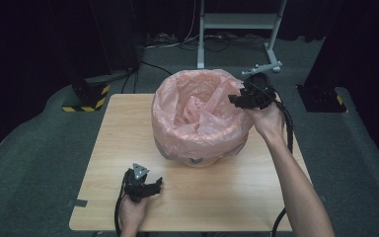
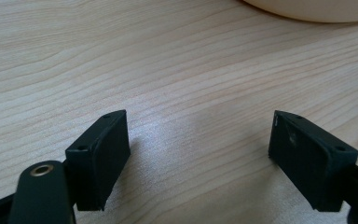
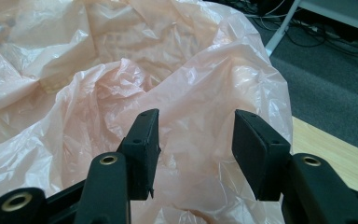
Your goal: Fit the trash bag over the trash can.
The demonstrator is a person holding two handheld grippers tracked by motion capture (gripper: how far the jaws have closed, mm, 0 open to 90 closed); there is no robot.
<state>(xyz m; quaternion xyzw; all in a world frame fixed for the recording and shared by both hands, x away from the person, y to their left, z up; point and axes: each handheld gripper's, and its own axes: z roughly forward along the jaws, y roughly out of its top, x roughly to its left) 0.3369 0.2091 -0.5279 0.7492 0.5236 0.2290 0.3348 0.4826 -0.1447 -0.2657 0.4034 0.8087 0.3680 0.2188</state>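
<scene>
A pink plastic bag point(image 1: 197, 113) lines a cream bin point(image 1: 197, 161) standing on the wooden table point(image 1: 256, 197). My right gripper point(image 1: 236, 99) hovers at the bag's right rim, open, jaws apart over a raised fold of the pink bag point(image 3: 191, 107) in the right gripper view point(image 3: 196, 154). Nothing is pinched between them. My left gripper point(image 1: 155, 185) rests low near the table's front left, open; in the left gripper view point(image 2: 198, 154) its jaws stand wide over bare wood point(image 2: 168, 70), with the bin base point(image 2: 312, 10) at the top edge.
A metal stand point(image 1: 237, 29) with cables rises behind the table. A black base with yellow-black hazard stripes point(image 1: 86, 96) sits on the grey carpet at left, and another dark base point(image 1: 321, 96) at right. A tape scrap point(image 1: 79, 203) marks the table's front left edge.
</scene>
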